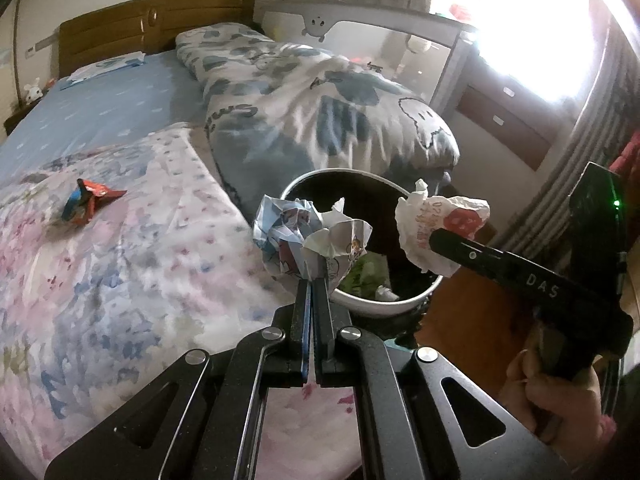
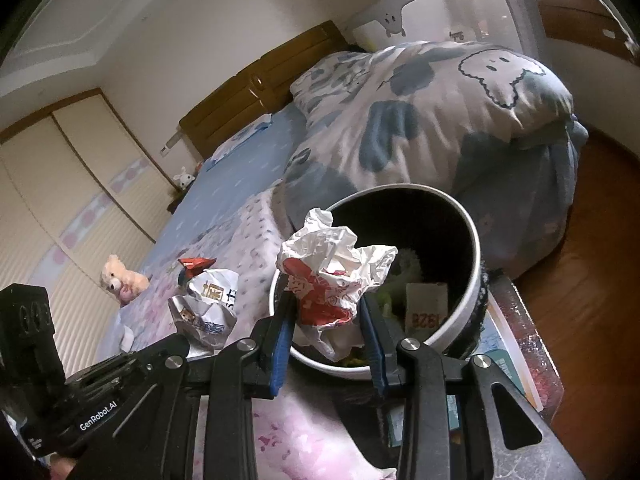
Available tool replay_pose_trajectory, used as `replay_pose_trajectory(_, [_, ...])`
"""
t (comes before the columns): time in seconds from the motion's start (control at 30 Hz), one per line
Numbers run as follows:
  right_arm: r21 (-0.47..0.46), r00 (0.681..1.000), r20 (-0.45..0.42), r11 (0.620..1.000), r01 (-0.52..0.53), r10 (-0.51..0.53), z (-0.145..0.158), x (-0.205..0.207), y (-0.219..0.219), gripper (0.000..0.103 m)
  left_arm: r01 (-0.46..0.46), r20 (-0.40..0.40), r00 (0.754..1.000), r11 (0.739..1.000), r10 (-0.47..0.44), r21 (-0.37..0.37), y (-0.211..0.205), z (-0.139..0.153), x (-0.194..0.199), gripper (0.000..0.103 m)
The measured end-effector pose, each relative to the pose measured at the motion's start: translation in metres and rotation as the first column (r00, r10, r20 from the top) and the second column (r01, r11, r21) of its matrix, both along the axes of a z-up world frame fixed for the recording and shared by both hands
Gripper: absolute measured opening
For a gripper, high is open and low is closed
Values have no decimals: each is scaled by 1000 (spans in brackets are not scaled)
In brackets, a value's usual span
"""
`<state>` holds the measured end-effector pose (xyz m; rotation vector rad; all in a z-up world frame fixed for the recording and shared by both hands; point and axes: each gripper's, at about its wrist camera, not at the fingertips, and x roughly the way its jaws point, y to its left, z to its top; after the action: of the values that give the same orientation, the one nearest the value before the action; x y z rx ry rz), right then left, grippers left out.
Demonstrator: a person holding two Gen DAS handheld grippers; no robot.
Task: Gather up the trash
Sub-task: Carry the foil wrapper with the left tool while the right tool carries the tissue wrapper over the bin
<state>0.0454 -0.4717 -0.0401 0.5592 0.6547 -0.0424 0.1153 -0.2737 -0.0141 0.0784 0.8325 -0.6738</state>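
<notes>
My left gripper [image 1: 316, 270] is shut on a crumpled blue-and-white printed wrapper [image 1: 288, 236] and holds it at the near rim of the white trash bin [image 1: 380, 308]. My right gripper [image 2: 326, 300] is shut on a crumpled white-and-red paper wrapper [image 2: 332, 276] and holds it over the bin's [image 2: 472, 280] near rim. In the left wrist view this wrapper [image 1: 440, 224] hangs over the bin's right side. A red-and-blue snack wrapper [image 1: 86, 202] lies on the bed, also seen in the right wrist view [image 2: 194, 266]. The bin holds green and white scraps.
The bin stands beside the bed on a low stand with books [image 2: 516, 344]. A rolled blue-patterned quilt [image 1: 320, 104] lies behind the bin. A pink teddy [image 2: 120, 280] sits on the bed. A wooden headboard [image 1: 152, 20] and wood floor [image 2: 592, 272] surround it.
</notes>
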Motion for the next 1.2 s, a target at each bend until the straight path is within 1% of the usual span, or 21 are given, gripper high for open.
replay_pose_trajectory(0.37, [9,1000,-8,1000,20,-20,-3,0,-14,33,29,4,1000,1000,-29,4,-21,1,3,0])
replay_pose_trajectory(0.8, [4,1000,-22,1000,22,-22,-6,13,-25,33,48,6,999,999,-48,13,-42,1,8,0])
replay_pose_trajectory(1.2, [5,999,-38,999,34,-33,-9,23,-37,33,51,13,999,998,-51,24,-52,1,17,0])
